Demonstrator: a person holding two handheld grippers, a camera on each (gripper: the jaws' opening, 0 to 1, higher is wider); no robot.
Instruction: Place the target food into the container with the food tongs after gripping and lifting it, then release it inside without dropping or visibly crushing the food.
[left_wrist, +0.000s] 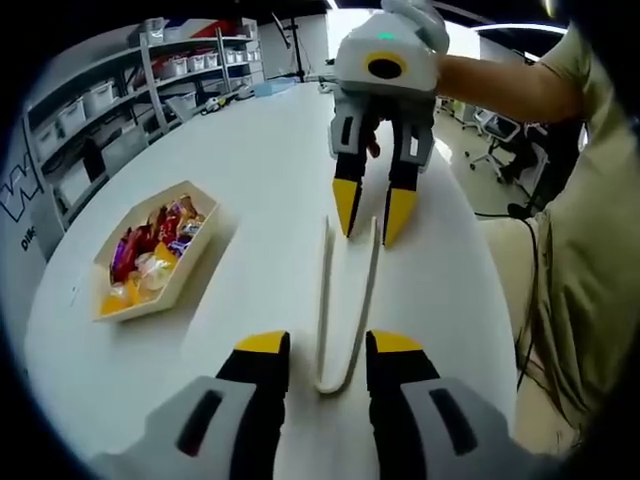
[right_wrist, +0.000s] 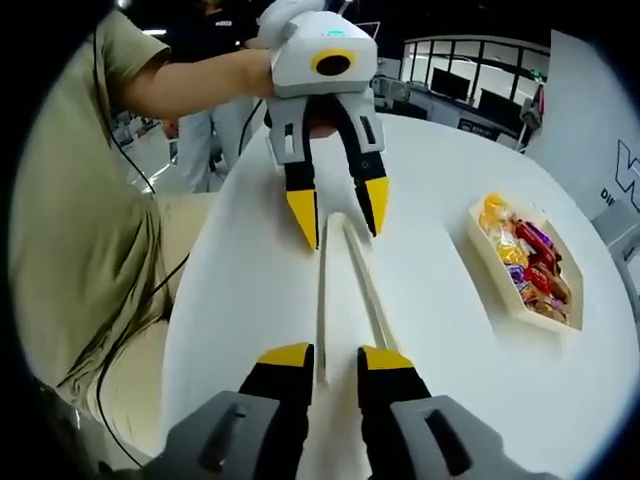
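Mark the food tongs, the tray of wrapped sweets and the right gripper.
food tongs (left_wrist: 347, 300), left gripper view, on the right arm partway along.
tray of wrapped sweets (left_wrist: 190, 262), left gripper view, on its near right wall.
right gripper (left_wrist: 372, 212), left gripper view, midway between its yellow fingertips.

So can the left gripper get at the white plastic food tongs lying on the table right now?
Probably yes. The left gripper is open with its yellow tips either side of the white plastic food tongs' closed bend on the white table; nothing lies between. The right gripper sits open at the far ends.
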